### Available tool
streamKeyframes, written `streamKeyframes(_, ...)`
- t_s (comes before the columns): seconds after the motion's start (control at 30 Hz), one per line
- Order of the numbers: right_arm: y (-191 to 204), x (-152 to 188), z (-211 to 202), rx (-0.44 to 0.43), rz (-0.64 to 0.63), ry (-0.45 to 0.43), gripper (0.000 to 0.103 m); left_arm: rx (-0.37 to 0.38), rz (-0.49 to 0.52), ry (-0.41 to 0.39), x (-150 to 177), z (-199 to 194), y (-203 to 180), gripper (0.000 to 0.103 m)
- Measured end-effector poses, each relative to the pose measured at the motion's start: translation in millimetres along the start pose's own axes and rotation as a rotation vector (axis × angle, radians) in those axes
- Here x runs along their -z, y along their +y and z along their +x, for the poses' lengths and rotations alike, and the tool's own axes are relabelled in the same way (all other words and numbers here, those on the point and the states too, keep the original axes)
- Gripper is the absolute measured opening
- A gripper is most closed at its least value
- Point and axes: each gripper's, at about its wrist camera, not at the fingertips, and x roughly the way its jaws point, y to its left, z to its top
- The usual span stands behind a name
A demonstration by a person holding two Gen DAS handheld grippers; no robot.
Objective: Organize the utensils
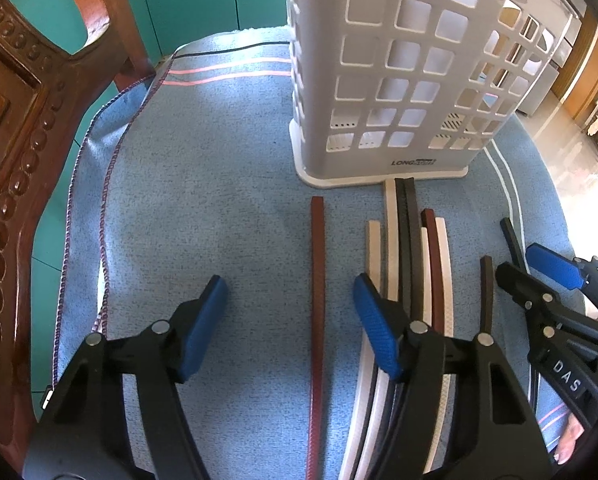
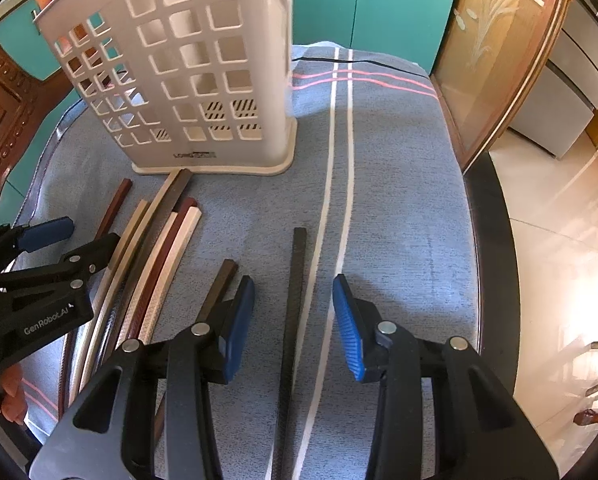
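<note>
Picking-up step: left tongs [image 1: 289, 316] released astride red chopstick [image 1: 317, 280], right tongs [image 2: 293, 320] released astride black chopstick [image 2: 295, 300]; next, squeezing, lifting toward basket [image 1: 399, 80].

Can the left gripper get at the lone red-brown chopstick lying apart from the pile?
Probably yes. The left gripper is open, straddling the red-brown chopstick, with bare cloth either side; the pile lies beyond its right finger.
</note>
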Motion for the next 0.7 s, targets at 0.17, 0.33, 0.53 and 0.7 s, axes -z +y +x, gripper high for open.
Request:
streamKeyframes(0.17, -4.2, -1.5, 0.5, 0.008, 0.007, 0.005, 0.041, -0.003, -0.002, 0.003, -0.8, -0.1, 0.3, 0.070)
streamKeyframes(0.33, -4.2, -2.3, 2.7, 0.016, -0.001, 0.005, 0.041, -0.006, 0.000, 0.003, -2.8, 1.7, 1.6, 0.071)
streamKeyframes(0.53, -2.8, -0.9, 2.6, 0.017, -0.002, 0.004, 0.041, -0.010, 0.002, 0.003, -4.6, 4.6, 6.7, 0.071)
streamKeyframes(0.7, -1.6, 0.1, 2.4, 0.017, -0.001, 0.005, 0.041, -0.005, -0.003, 0.005, -4.4, 4.9, 7.1, 0.071)
